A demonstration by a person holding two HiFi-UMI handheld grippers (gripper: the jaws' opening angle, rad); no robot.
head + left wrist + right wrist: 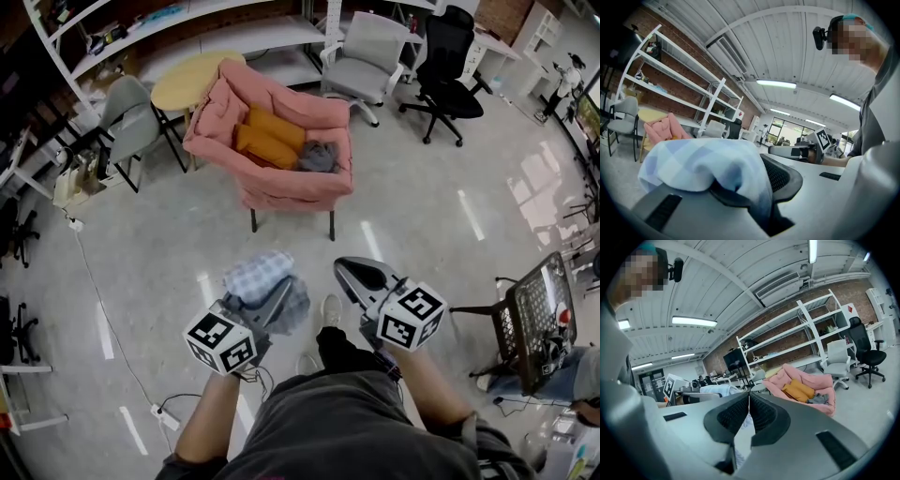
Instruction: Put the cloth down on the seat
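Note:
A light blue checked cloth (265, 289) hangs bunched in my left gripper (281, 292), whose jaws are shut on it; in the left gripper view the cloth (701, 164) covers one jaw. My right gripper (353, 275) is held beside it, jaws shut with nothing between them (749, 401). The seat is a pink padded armchair (272, 141) about two metres ahead on the floor. It holds two orange cushions (267, 139) and a grey bundle (319, 157). The armchair (806, 390) also shows in the right gripper view.
A round wooden table (192, 80) stands behind the armchair. A grey chair (131, 122) is at its left, a grey office chair (370, 56) and a black one (450, 70) at the back right. A cable (103, 300) runs over the floor at left. A black crate (539, 319) is at right.

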